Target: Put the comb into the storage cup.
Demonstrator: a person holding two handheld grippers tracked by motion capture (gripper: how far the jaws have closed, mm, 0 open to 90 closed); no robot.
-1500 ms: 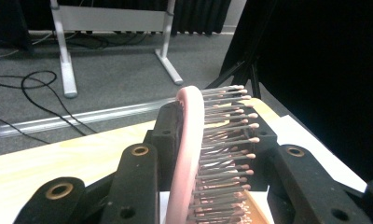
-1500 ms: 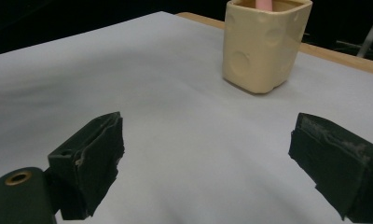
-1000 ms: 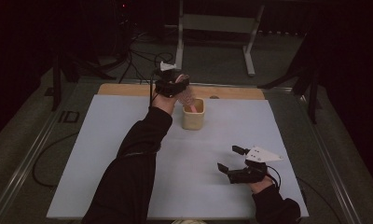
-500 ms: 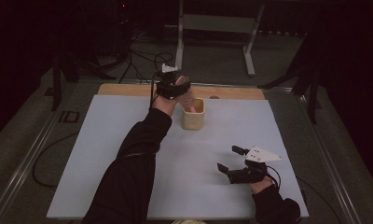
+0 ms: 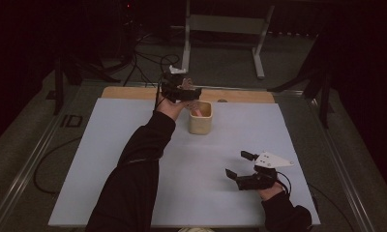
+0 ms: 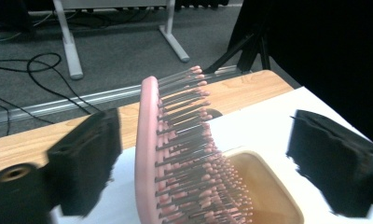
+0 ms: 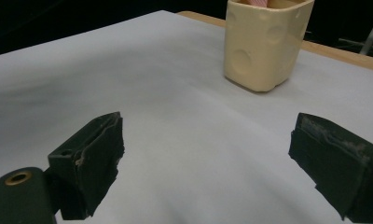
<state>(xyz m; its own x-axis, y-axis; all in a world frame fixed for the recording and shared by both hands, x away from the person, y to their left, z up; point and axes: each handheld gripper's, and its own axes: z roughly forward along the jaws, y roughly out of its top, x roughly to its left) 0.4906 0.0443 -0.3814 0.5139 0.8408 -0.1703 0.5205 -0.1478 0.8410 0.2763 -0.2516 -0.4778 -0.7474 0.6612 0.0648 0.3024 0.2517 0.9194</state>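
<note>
Standing between the spread jaws of the left gripper, which have just been opening, a pink hairbrush leans out of a cream cup right below that gripper, its back near one pad and seemingly clear of both, though the blur makes contact hard to rule out. Well apart from the cup, the right gripper hovers low over the white table, released and holding nothing.
</note>
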